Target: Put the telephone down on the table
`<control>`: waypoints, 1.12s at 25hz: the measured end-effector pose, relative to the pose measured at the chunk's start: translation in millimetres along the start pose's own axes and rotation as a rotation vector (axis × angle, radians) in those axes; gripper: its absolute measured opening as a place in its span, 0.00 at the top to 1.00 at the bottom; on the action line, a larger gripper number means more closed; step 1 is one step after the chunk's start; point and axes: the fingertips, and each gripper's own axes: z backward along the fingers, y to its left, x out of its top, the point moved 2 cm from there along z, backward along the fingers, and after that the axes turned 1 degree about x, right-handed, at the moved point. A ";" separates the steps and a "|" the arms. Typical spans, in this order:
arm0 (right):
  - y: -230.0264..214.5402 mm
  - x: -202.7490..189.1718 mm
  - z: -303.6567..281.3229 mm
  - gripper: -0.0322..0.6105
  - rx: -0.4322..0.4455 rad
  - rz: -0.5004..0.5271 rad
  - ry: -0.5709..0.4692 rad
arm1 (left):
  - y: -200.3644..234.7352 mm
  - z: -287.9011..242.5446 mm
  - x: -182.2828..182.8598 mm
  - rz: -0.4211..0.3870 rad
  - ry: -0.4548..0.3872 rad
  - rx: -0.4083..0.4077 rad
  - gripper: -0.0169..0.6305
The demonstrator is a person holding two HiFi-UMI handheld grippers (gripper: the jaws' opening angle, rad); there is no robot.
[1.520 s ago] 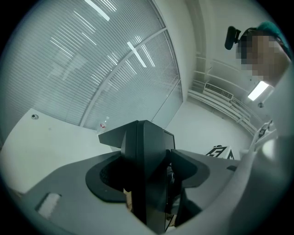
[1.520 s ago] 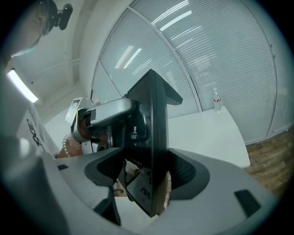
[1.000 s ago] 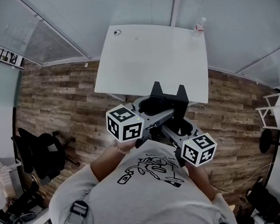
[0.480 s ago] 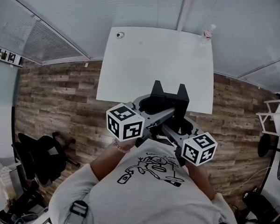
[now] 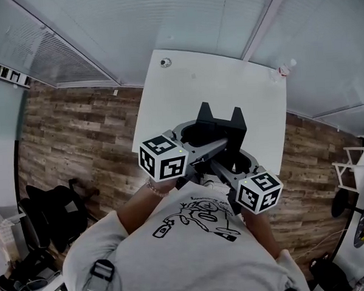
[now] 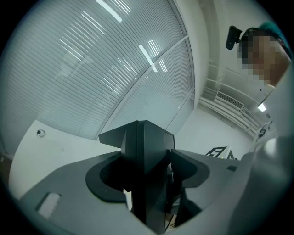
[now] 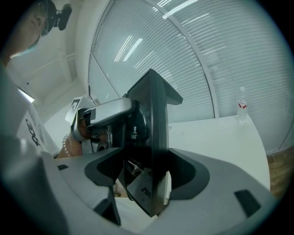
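The telephone (image 5: pixel 220 126) is a black body with two raised corners, held in the air between both grippers over the near edge of the white table (image 5: pixel 185 90). My left gripper (image 5: pixel 197 140) is shut on its left side and my right gripper (image 5: pixel 239 159) on its right side. The left gripper view shows the telephone (image 6: pixel 146 142) upright and edge-on, filling the gap between that gripper's (image 6: pixel 147 183) grey jaws. Seen from the right gripper, the telephone (image 7: pixel 154 133) is likewise clamped in the right gripper (image 7: pixel 149 174), with the left gripper's arm behind it.
A clear water bottle (image 5: pixel 286 69) stands at the table's far right corner, and a small round object (image 5: pixel 165 62) lies at its far left corner. Glass walls with blinds rise behind the table. A black office chair (image 5: pixel 51 206) stands on the wood floor at the left.
The table has slid nearer and lower in the head view. Both grippers, still holding the telephone, have gone from over the floor to over the table's near edge.
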 end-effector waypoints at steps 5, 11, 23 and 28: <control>-12.8 31.4 -32.2 0.52 -0.001 0.006 0.007 | 35.1 -6.8 30.2 0.005 -0.007 0.001 0.51; -30.4 57.2 -49.6 0.52 -0.003 -0.001 0.002 | 56.5 -22.9 54.4 -0.001 0.007 -0.003 0.51; -81.3 80.0 -23.9 0.52 -0.005 -0.026 0.001 | 48.3 -83.9 68.6 0.007 0.026 -0.003 0.51; -83.1 79.5 -22.9 0.52 0.000 -0.012 0.020 | 48.9 -84.2 66.9 0.026 0.010 0.005 0.51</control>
